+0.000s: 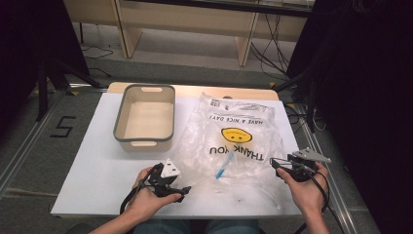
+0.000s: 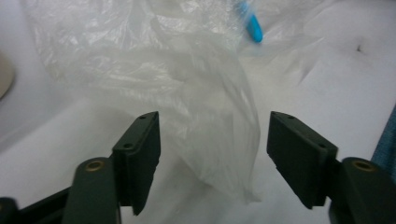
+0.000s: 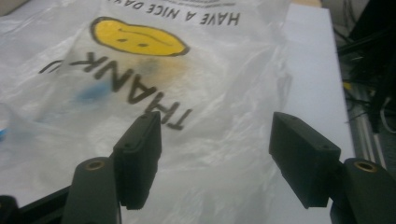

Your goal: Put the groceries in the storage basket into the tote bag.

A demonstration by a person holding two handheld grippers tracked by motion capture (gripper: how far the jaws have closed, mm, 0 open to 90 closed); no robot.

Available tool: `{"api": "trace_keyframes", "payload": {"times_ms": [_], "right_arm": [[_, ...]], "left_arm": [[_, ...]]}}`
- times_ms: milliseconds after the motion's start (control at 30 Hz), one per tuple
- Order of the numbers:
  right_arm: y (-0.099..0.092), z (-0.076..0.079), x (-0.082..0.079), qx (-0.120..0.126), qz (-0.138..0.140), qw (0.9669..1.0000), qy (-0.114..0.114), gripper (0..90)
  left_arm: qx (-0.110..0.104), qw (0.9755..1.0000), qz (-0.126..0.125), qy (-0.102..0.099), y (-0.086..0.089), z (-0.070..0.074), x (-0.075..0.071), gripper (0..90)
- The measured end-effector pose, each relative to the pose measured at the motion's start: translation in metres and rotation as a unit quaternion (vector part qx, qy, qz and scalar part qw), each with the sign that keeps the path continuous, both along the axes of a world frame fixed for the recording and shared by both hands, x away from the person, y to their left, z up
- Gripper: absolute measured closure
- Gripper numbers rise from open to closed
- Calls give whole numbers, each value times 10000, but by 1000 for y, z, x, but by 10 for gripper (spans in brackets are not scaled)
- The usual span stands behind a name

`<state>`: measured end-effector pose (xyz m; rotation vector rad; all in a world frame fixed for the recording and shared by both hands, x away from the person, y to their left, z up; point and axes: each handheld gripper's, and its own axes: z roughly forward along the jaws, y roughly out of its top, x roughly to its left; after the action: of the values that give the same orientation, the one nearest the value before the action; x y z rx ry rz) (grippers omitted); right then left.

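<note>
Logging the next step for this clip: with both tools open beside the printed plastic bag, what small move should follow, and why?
Probably lift the left tool back from the clear plastic bag with the yellow smiley face. Both it and the right tool stand open with nothing pinched. The bag lies flat on the white table, a blue pen-like object inside, so the placing looks done.

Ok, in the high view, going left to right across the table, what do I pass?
Grey-rimmed beige plastic bin → left hand-held gripper → small blue object inside the bag → clear plastic bag with yellow smiley face and "THANK YOU" print → right hand-held gripper.
</note>
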<state>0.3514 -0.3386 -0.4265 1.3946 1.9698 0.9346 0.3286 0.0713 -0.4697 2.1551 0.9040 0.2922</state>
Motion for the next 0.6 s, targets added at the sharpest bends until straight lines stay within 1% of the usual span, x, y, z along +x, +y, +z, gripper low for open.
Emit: {"api": "trace_keyframes", "payload": {"times_ms": [33, 67, 100, 200, 233, 267, 300, 333, 367, 500, 600], "right_arm": [[0, -1, -3, 27, 34, 10000, -21, 349], [0, -1, -3, 27, 34, 10000, -21, 349], [2, -2, -10, 45, 126, 9999, -52, 347], [5, -5, -18, 125, 284, 9995, -68, 350], [5, -5, -18, 125, 284, 9995, -68, 350], [6, -6, -20, 161, 347, 9992, -106, 354], [7, -7, -22, 180, 378, 9990, -121, 353], [8, -10, -25, 203, 447, 9988, -61, 348], [9, -11, -27, 227, 458, 9987, -37, 347], [11, -14, -30, 196, 524, 9984, -3, 342], [12, -15, -31, 218, 519, 9984, 24, 342]], "left_arm": [[-5, 10000, 29, -2, 2, -1, -1, 302], [-13, 10000, 72, 13, 3, -1, -3, 302], [-28, 10000, 89, 27, 6, -1, -5, 269], [-32, 10000, 51, 46, 9, -2, -6, 250], [-32, 10000, 51, 46, 9, -2, -6, 247], [-30, 10000, 32, 45, 10, -2, -6, 247], [-31, 10000, 16, 89, 12, -2, -6, 241], [-62, 9999, 28, 106, 12, -3, -6, 235], [-64, 9999, 12, 117, 14, -3, -6, 231], [-92, 9999, 44, 88, 18, -2, -4, 228], [-79, 9999, 42, 93, 19, -1, -3, 230]]}}
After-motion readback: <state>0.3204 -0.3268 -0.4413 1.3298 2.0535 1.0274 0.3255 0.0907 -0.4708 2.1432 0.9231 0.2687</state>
